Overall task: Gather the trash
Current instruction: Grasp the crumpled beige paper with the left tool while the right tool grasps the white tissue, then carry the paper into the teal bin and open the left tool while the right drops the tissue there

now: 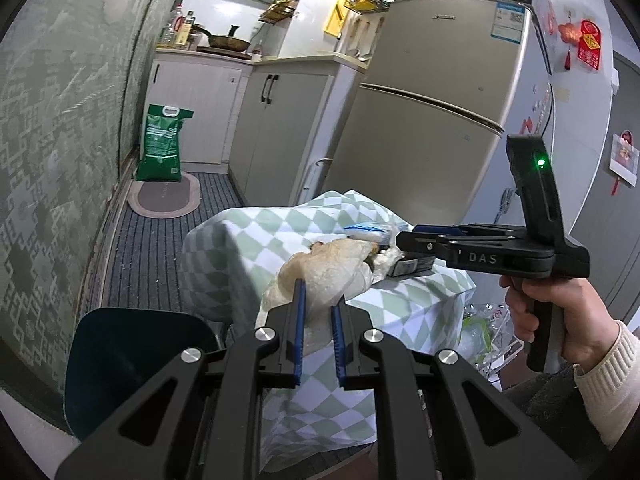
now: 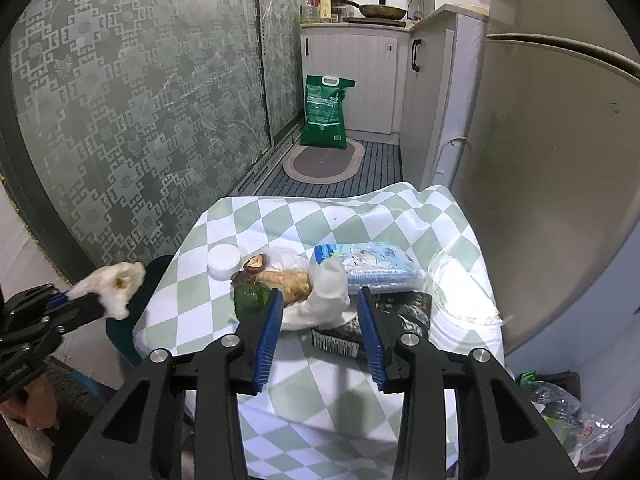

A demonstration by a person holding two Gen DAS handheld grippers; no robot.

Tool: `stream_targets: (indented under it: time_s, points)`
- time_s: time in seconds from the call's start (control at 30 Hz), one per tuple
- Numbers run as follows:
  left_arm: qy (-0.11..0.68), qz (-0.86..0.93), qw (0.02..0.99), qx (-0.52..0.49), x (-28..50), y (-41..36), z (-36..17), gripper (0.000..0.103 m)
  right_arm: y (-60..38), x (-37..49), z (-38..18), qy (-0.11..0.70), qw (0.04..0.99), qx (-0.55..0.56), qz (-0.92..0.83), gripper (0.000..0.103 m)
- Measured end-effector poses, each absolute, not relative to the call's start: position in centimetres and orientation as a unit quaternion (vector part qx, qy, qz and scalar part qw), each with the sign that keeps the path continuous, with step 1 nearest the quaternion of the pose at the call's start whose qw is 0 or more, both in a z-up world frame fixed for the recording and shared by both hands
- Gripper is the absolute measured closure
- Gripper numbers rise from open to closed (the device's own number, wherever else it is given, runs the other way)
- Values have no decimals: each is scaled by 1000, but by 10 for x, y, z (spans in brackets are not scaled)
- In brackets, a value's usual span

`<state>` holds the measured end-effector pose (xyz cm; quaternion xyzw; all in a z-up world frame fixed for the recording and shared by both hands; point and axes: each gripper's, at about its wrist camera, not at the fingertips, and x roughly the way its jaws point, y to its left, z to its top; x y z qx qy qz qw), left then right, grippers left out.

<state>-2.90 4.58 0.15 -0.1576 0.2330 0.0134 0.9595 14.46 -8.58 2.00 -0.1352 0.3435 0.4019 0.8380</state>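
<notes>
- Tissue wad (image 2: 114, 288) is clenched in the left claw (image 2: 78, 304), off the worktop's (image 2: 256, 220) left edge.
- Right wrist view alone shows a white lid (image 2: 224, 260), mushroom (image 2: 256, 263) and wipes pack (image 2: 368, 266) mid-worktop.
- Right claw (image 2: 320, 312), released, straddles a white wrapper (image 2: 328, 296); contact unclear.
- Dark packet (image 2: 344, 336) partly hidden.

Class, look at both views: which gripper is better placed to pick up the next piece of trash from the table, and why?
The right gripper: it hangs over the trash pile on the table, nothing gripped. The left gripper is already shut on a crumpled tissue.
</notes>
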Motion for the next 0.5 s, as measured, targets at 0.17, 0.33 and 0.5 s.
stream_targets:
  time_s: [0.17, 0.33, 0.5]
  points:
    - [236, 24, 958, -163, -36, 58, -1, 90, -76, 148, 12, 357, 836, -150, 390, 82]
    - [239, 35, 956, -165, -41, 69, -4, 90, -73, 148, 15, 352, 842, -144, 383, 98]
    - [244, 55, 953, -173, -48, 83, -9, 90, -77, 138, 33, 330, 851, -136, 386, 98]
